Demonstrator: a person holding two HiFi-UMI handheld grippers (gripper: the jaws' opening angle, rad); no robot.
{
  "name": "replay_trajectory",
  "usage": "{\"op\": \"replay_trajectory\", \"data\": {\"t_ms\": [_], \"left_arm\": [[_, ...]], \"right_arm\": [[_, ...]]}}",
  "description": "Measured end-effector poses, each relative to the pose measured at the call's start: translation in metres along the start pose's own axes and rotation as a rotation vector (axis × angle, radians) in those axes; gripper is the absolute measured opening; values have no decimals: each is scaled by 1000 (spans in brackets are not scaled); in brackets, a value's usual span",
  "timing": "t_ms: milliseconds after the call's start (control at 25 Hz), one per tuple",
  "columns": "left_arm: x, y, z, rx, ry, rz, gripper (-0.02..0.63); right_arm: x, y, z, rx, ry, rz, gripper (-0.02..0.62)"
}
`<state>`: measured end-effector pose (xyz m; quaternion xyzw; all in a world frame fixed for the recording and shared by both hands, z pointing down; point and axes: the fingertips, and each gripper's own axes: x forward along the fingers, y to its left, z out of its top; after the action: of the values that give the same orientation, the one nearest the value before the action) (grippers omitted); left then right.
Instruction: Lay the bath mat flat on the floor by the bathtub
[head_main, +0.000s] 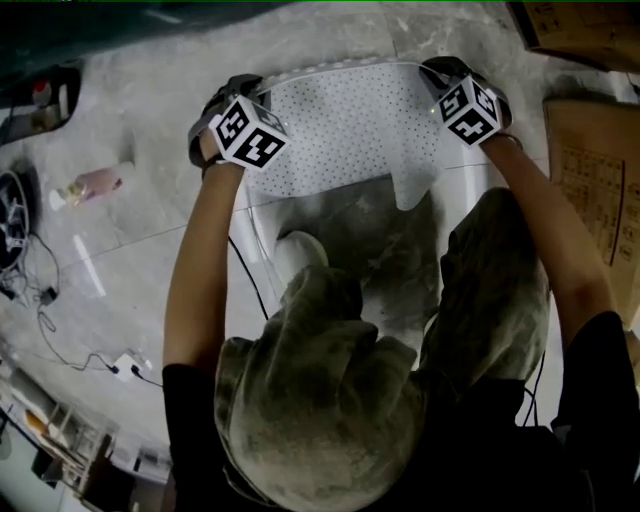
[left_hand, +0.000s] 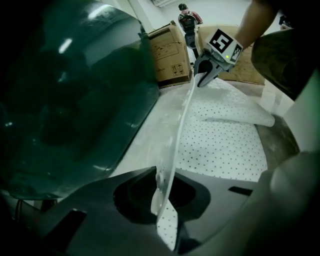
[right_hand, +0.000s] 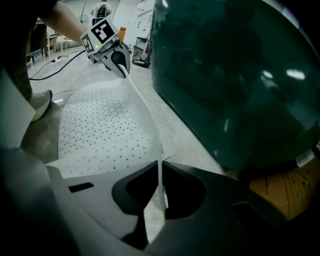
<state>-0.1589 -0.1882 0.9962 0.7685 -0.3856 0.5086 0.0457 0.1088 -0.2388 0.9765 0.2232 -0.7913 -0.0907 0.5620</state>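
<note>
A white bath mat (head_main: 350, 130) with small dark dots stretches between my two grippers, just above the grey stone floor. Its near part sags onto the floor in front of my knees. My left gripper (head_main: 243, 90) is shut on the mat's far left corner, and the thin edge runs out from between its jaws (left_hand: 162, 182). My right gripper (head_main: 440, 75) is shut on the far right corner (right_hand: 160, 185). The dark green bathtub (left_hand: 75, 90) bulges right beside the mat's far edge and fills the right gripper view's right side (right_hand: 230, 75).
Cardboard boxes (head_main: 590, 170) stand to the right of the mat. A pink bottle (head_main: 90, 185) lies on the floor at the left, with cables (head_main: 60, 330) and clutter beyond. My shoe (head_main: 300, 250) rests at the mat's near edge. A person stands far off (left_hand: 189, 20).
</note>
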Motion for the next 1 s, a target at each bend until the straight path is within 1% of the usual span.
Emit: {"op": "replay_trajectory", "data": {"t_ms": [80, 120, 240, 360, 440, 520, 600, 680, 720, 760, 800, 880, 1000], "left_arm": [[5, 9, -1, -28, -25, 7, 32], [7, 13, -2, -36, -36, 11, 46], [16, 27, -11, -48, -42, 22, 49], [22, 35, -19, -99, -45, 2, 51], [25, 37, -17, -117, -59, -11, 51], [28, 36, -19, -98, -68, -9, 51], [31, 39, -24, -80, -63, -6, 51], [36, 44, -20, -89, -70, 3, 51], [38, 45, -16, -98, -76, 14, 55], [40, 46, -13, -108, -82, 31, 94], [41, 48, -10, -116, -86, 48, 129], [42, 50, -7, -132, -85, 71, 140], [45, 52, -7, -154, -76, 83, 155]], "right_arm": [[8, -3, 2, 13, 23, -20, 32], [11, -4, 2, 18, 38, -27, 32], [21, -6, 4, 19, 68, -37, 38], [31, -11, 8, 3, 74, -60, 46], [36, -18, 8, 17, 79, -79, 50], [38, -22, 6, 69, 73, -103, 81], [41, -26, 9, 136, 44, -140, 140], [39, -36, 12, 173, 17, -187, 206], [37, -40, 11, 181, 6, -208, 222], [33, -43, 10, 186, -3, -227, 249], [31, -45, 9, 187, -10, -242, 259], [28, -48, 7, 184, -16, -255, 262], [29, -57, -1, 185, -13, -274, 262]]}}
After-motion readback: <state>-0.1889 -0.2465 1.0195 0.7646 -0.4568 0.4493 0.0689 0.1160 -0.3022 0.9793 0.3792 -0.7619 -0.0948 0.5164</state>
